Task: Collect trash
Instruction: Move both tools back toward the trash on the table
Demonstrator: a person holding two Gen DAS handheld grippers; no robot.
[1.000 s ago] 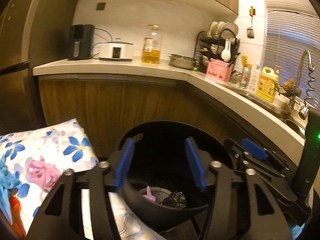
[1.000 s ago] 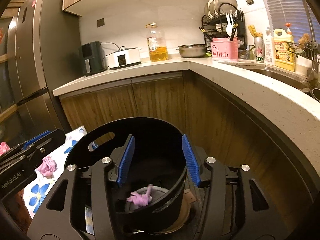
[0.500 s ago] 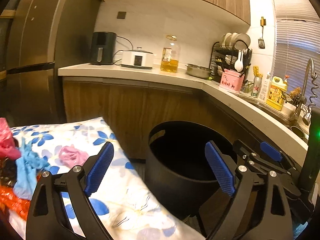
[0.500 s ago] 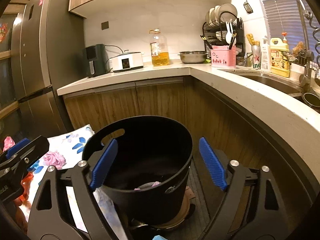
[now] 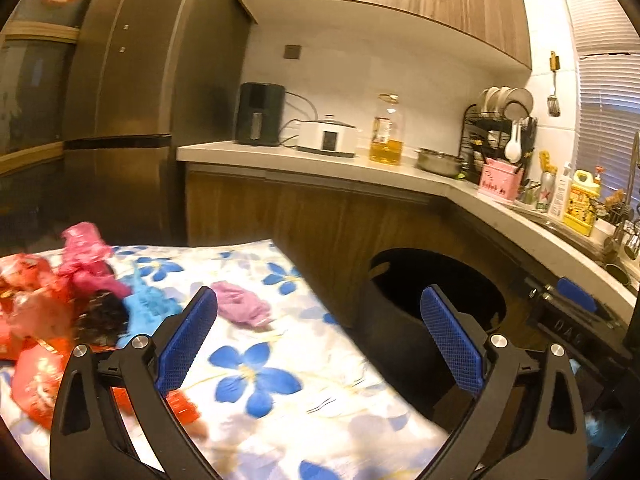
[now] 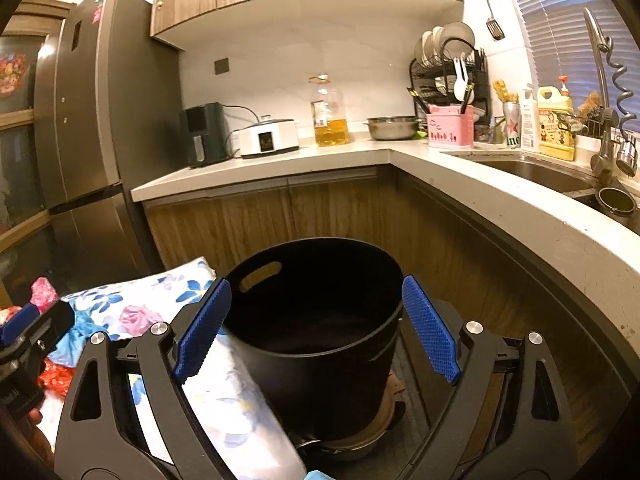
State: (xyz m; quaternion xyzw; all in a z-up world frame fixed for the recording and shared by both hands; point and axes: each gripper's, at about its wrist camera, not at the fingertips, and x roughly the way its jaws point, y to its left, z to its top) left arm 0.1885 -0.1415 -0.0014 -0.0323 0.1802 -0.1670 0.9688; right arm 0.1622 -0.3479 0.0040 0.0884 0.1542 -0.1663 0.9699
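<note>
Two grippers are hanging with their jaws spread wide and nothing between the blue pads. The left gripper [image 5: 318, 344] has just been opening and is hovering over the floral cloth [image 5: 280, 376], near the cloth's right edge. The right gripper [image 6: 316, 328] has also just been opening, though whether it is still spreading I cannot tell; it is framing the black bin [image 6: 320, 320] from above, clear of the rim. The bin is standing on the floor just beside the cloth's edge, in the corner where the wooden cabinets [image 6: 332, 212] are meeting under the countertop [image 6: 500, 196]. Scraps are lying on the cloth's left part: a purple wad [image 5: 242, 308] alone near the middle, then a blue piece [image 5: 146, 306], a pink wrapper [image 5: 86, 256] and red wrappers [image 5: 30, 312] crowding together. Open cloth is lying between the purple wad and the bin.
</note>
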